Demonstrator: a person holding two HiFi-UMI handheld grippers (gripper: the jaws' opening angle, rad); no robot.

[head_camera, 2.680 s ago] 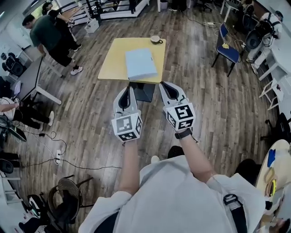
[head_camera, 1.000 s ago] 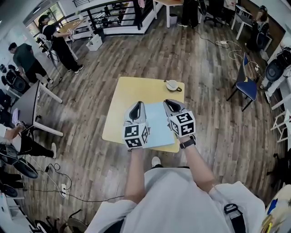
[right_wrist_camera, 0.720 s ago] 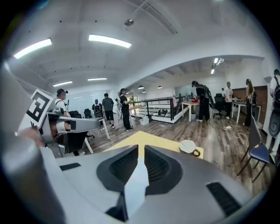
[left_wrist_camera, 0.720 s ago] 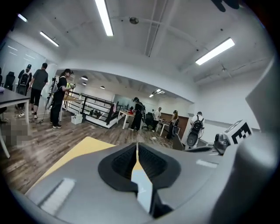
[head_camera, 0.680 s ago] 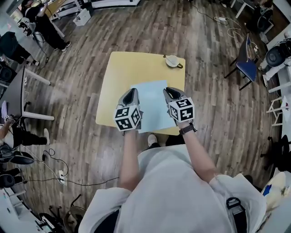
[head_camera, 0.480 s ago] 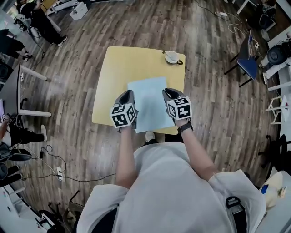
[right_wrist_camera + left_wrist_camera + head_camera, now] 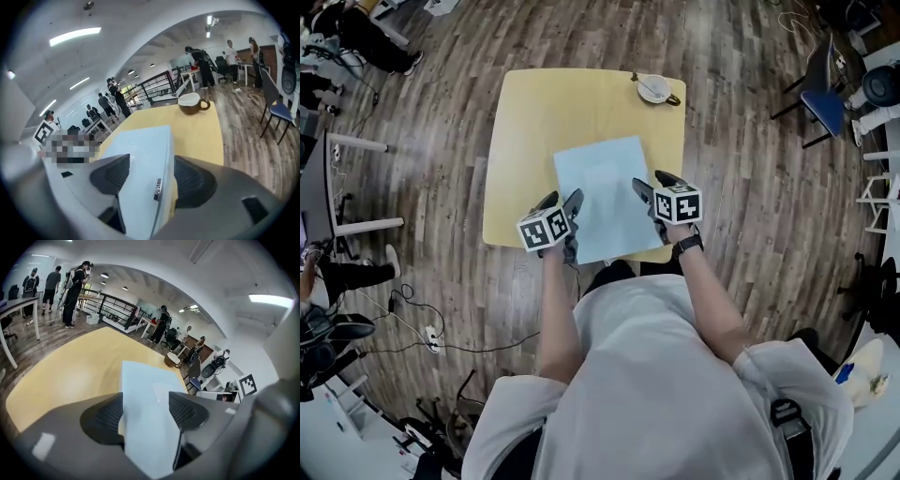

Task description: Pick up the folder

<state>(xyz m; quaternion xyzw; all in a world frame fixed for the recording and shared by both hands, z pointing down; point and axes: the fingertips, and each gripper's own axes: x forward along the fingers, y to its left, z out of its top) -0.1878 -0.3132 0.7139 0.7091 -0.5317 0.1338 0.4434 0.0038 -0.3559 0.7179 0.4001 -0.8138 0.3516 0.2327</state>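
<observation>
Yellow table (image 7: 534, 122) | cup (image 7: 654, 88) at far corner | folder (image 7: 598, 187) lies shut

Folder (image 7: 602, 192) on table (image 7: 525, 122); cup (image 7: 654, 88) at far corner.

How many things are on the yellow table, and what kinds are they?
folder: 1
cup: 1
Total: 2
</observation>
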